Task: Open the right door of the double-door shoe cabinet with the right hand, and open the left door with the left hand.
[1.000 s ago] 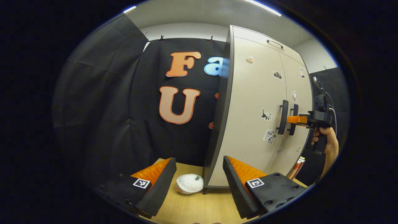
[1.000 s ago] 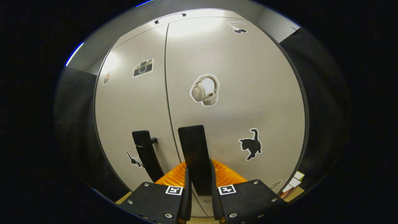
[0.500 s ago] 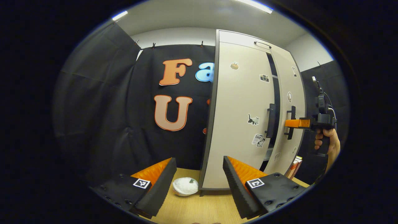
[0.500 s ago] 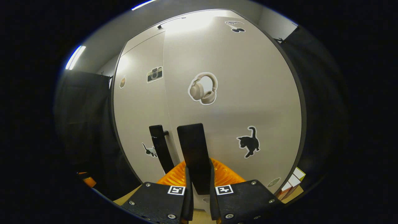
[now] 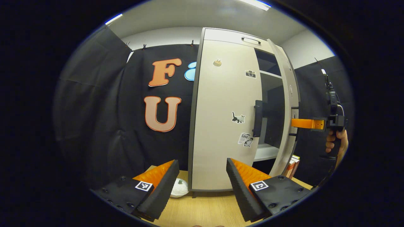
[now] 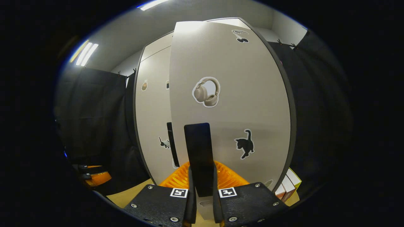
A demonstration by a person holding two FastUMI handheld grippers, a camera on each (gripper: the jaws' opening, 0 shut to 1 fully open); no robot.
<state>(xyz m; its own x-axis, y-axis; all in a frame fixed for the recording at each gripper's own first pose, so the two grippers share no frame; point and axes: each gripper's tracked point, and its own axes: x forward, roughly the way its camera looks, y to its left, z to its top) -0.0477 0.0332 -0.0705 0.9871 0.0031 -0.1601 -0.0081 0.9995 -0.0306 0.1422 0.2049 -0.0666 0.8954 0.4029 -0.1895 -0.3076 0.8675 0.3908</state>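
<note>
Your cabinet doors look like smooth, pale laminate with a soft satin sheen, and the stickers lie flat on them like glossy paper. The handle your right gripper clamps reads as matt black. Your left gripper shows ribbed orange plastic and rough black foam-like pads. The table is light wood grain.

The left gripper is hanging with its jaws wide apart. The right gripper is clamping narrowly, a hand gripping it
</note>
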